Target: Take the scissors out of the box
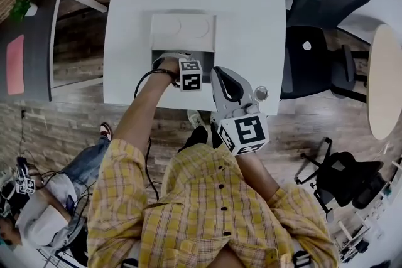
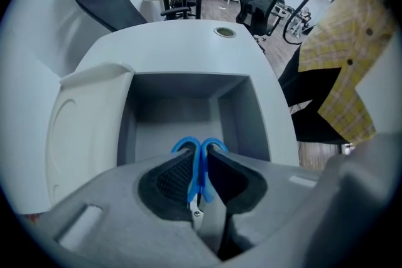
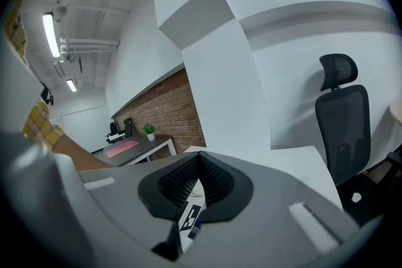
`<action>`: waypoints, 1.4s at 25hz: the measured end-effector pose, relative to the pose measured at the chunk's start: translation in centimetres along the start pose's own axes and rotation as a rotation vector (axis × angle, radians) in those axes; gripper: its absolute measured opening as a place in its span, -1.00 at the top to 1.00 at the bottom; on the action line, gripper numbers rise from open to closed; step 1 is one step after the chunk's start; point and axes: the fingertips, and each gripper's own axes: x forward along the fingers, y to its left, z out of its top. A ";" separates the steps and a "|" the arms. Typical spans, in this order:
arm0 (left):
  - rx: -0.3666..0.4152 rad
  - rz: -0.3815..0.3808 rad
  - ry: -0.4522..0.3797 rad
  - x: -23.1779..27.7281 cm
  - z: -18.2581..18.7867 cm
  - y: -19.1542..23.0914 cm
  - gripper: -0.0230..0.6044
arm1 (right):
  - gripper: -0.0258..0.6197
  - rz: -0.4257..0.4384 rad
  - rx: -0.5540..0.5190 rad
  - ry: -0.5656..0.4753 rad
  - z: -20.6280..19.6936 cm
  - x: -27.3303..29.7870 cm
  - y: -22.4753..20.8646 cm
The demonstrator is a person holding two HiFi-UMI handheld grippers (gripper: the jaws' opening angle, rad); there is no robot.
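Note:
On the white table [image 1: 251, 16] stands an open grey box [image 1: 210, 59] with its lid [image 1: 182, 31] folded back. My left gripper [image 1: 168, 61] reaches down into it. In the left gripper view this gripper [image 2: 200, 159] is shut on the blue-handled scissors [image 2: 196, 149], whose handle loops poke out past the pads above the box floor [image 2: 169, 125]. My right gripper [image 1: 218, 73] hovers near the table's front edge, right of the box. Its jaws [image 3: 200, 163] are shut with nothing between them.
A black office chair [image 1: 320, 22] stands right of the table, with a round wooden table [image 1: 384, 78] beyond it. A dark desk with a pink mat [image 1: 16, 63] lies left. A cable grommet [image 1: 261, 93] sits in the table's near right corner. A seated person [image 1: 38, 216] is at lower left.

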 end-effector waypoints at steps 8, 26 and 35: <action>-0.109 0.093 -0.119 -1.7 0.0 1.0 0.68 | 0.90 0.000 -0.003 0.005 -0.2 1.3 -0.2; -0.398 0.454 -0.427 -10.6 -1.2 1.0 0.68 | 0.90 0.023 -0.027 -0.024 0.5 -0.2 1.3; -0.529 0.568 -0.557 -15.7 -0.2 0.3 0.68 | 0.90 0.038 -0.043 -0.047 1.6 -1.2 2.3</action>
